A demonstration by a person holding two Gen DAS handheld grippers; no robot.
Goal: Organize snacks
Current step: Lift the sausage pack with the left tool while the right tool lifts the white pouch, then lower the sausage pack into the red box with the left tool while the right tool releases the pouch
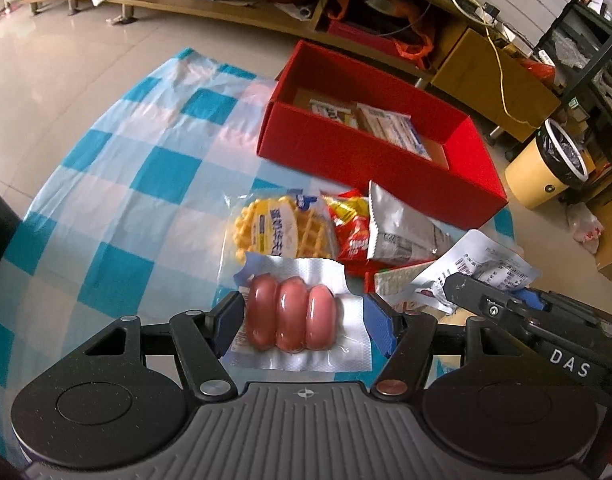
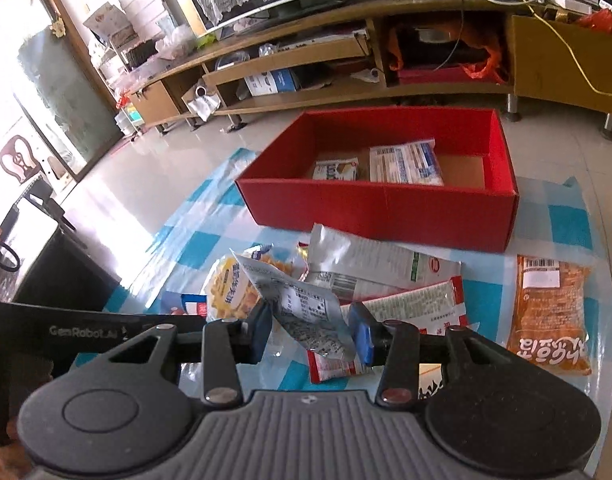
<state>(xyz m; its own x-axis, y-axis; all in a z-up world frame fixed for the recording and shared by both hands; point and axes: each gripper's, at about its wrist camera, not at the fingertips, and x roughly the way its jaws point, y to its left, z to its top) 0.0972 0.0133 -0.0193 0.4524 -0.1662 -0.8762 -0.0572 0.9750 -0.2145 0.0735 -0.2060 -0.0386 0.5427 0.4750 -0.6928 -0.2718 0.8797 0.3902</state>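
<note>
My left gripper is shut on a clear pack of three pink sausages and holds it above the checkered cloth. My right gripper is shut on a silver printed snack pouch, which also shows in the left wrist view. A red box stands beyond on the cloth, also in the right wrist view, and holds two or three flat packets. A waffle pack, a red-yellow bag and a silver bag lie between the grippers and the box.
An orange snack pack lies at the right on the blue-white checkered cloth. A red-white packet lies under my right gripper. A long wooden TV bench runs behind the box. A yellow bin stands at the right.
</note>
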